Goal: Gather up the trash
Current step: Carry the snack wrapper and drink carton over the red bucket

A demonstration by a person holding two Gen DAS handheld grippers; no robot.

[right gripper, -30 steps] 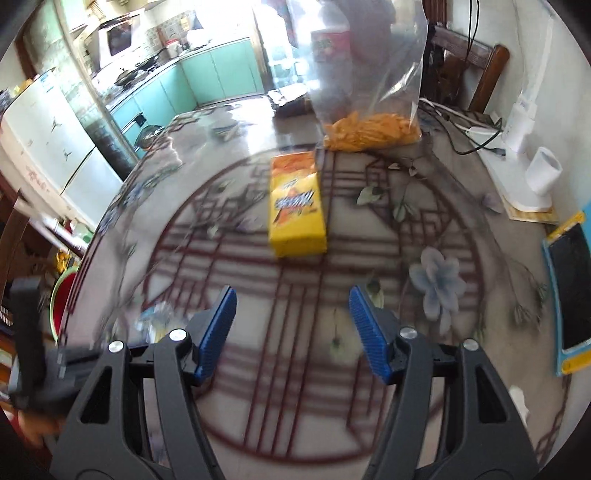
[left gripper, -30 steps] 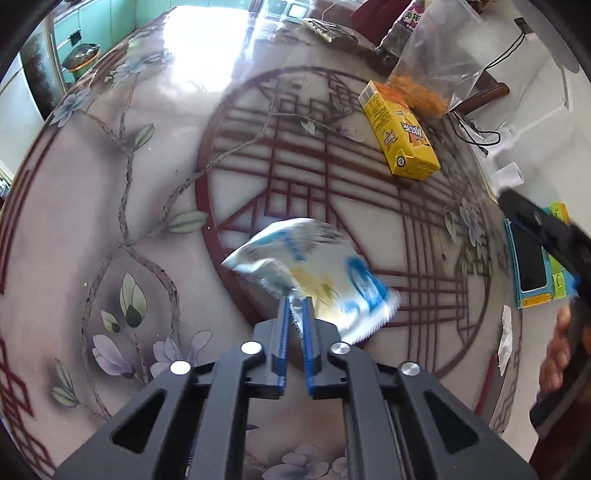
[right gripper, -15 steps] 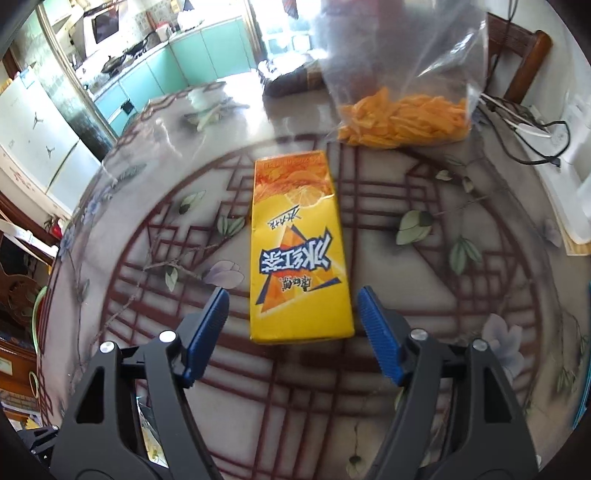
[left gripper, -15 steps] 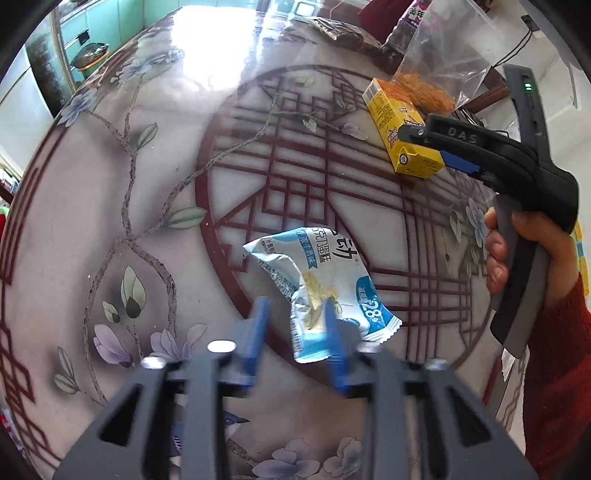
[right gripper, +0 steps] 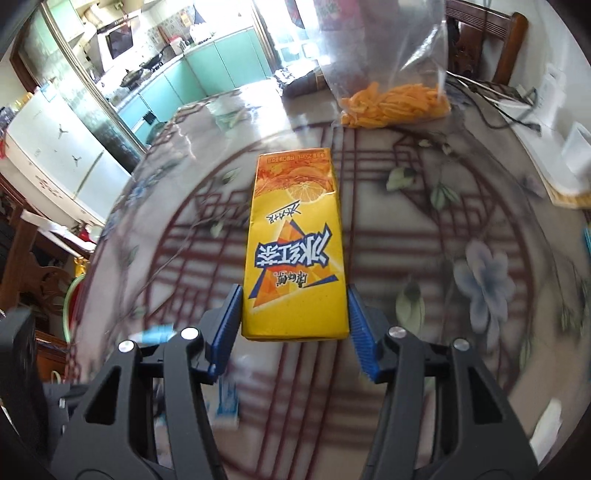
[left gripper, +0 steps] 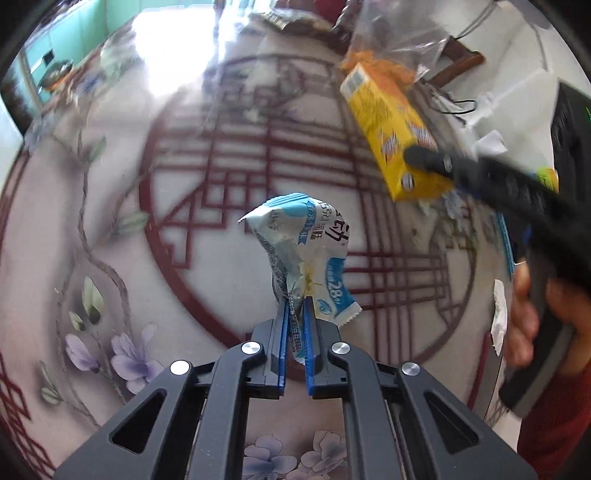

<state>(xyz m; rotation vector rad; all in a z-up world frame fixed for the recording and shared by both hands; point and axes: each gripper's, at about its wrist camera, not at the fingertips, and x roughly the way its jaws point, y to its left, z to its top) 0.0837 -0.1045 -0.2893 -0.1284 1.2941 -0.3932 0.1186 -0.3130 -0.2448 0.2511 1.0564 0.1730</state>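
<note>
Left hand-held gripper [left gripper: 295, 314] clamped tight on a crumpled blue-and-white wrapper [left gripper: 306, 251], held just above the surface [left gripper: 207, 280]. Could slip free, since only a thin twisted edge sits between the pads (light foil, easily tugged out by a quick swing).

Right hand-held gripper [right gripper: 291, 325] astride the near end of the yellow carton [right gripper: 295, 240], jaws closing, pads not yet pressing its sides. Lying flat on the surface, well short of a clear bag of orange snacks [right gripper: 395, 103]. Could skid forward on the glossy top if one pad lands first; could crush and leak if squeezed hard (contents unknown).

Round surface, pale and shiny, printed with red lattice and flowers. Beyond it at left a fridge [right gripper: 51, 155] and a kitchen with teal cabinets [right gripper: 221, 66]; at right a wooden chair [right gripper: 491, 33] and cables.
</note>
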